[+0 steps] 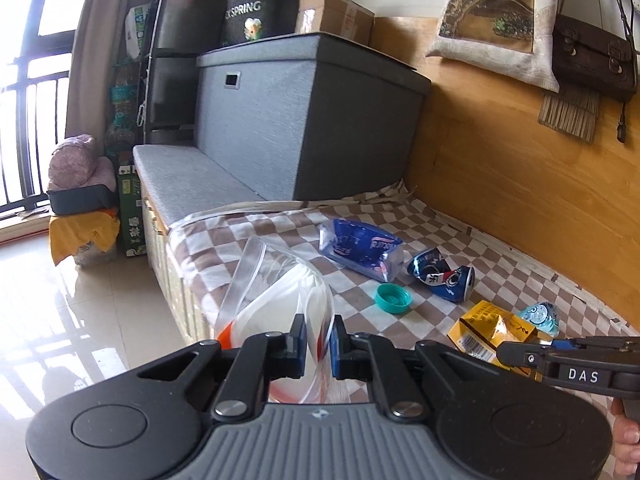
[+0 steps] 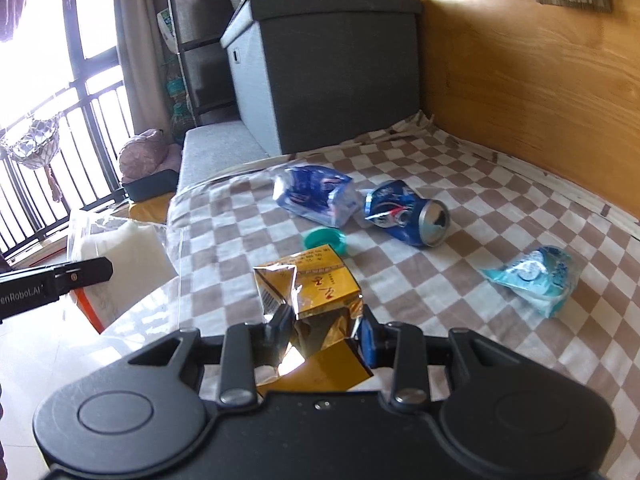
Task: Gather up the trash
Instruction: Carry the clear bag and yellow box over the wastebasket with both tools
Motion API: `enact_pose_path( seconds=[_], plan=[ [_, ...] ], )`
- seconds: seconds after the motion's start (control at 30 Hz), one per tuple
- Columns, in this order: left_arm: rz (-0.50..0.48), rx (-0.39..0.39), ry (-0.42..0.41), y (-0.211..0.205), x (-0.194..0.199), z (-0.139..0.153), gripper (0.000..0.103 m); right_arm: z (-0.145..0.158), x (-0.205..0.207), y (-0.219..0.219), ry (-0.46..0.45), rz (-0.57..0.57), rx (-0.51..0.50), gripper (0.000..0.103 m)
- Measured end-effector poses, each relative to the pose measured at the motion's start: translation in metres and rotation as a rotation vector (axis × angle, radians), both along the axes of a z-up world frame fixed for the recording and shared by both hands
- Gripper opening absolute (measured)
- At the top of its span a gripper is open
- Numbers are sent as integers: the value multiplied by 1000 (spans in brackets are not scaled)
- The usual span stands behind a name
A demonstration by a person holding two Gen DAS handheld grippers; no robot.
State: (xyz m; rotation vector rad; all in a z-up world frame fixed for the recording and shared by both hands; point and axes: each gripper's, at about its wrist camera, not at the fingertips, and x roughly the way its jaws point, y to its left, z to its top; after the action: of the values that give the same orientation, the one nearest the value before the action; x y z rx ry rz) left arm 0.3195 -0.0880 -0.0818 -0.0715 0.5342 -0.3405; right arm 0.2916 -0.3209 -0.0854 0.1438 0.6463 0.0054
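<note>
Clear plastic bag (image 1: 276, 292) is pinched in the left tongs (image 1: 319, 344) off the bed's edge, while the right tongs (image 2: 320, 330) are clamped on a crumpled yellow carton (image 2: 310, 292) above the checkered bedsheet (image 2: 500, 320), with the crushed blue can (image 2: 408, 214), teal cap (image 2: 325, 240) and wrappers lying further back.

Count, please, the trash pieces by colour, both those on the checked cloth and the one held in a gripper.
Blue: 2, the crushed can and the wrapper.
Teal: 2, the bottle cap and the small packet.
Yellow: 1, the carton, held in the right gripper.
Total: 5.
</note>
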Motion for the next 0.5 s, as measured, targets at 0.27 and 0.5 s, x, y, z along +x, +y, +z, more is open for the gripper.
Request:
enact_pose_path(
  seconds=[0.27, 0.5],
  plan=[
    [69, 13, -2, 50, -10, 5, 11, 4, 7, 49, 2, 63, 6, 35],
    [136, 19, 46, 96, -11, -12, 11, -7, 20, 102, 25, 131, 9, 36]
  ],
)
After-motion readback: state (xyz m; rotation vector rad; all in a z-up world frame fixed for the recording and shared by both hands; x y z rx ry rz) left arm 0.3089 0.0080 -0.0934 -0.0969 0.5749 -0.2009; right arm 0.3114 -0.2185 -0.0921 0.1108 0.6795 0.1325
